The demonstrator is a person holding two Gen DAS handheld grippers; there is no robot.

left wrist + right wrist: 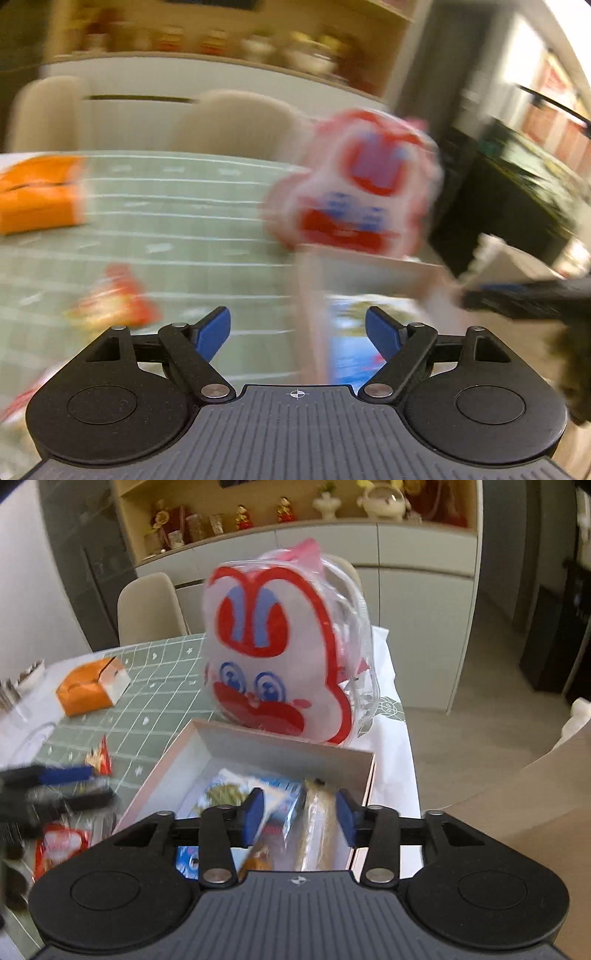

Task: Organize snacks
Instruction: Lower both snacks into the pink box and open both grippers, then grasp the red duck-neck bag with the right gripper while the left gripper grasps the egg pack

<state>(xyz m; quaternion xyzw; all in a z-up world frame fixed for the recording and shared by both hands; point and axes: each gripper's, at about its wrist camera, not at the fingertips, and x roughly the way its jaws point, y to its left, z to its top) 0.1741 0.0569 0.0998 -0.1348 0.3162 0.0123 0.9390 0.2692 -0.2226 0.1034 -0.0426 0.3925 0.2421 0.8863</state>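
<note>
In the right wrist view my right gripper (300,818) hovers over a pale open box (258,746), its jaws apart. A tan wrapped bar (319,830) lies in the box between the blue pads, which do not press on it. A blue packet (280,794) and a greenish one (225,794) lie beside it. Behind the box stands a clear rabbit-face bag (273,657). The left wrist view is blurred: my left gripper (299,332) is wide open and empty over the green mat (184,221), by the box's left wall (310,314). A small red-yellow snack (114,302) lies to its left.
An orange box (88,690) sits far left on the gridded mat (155,701). A red-white packet (62,845) lies at the near left. The table's white cloth edge (391,738) drops off right of the box. Beige chairs (147,605) stand behind the table.
</note>
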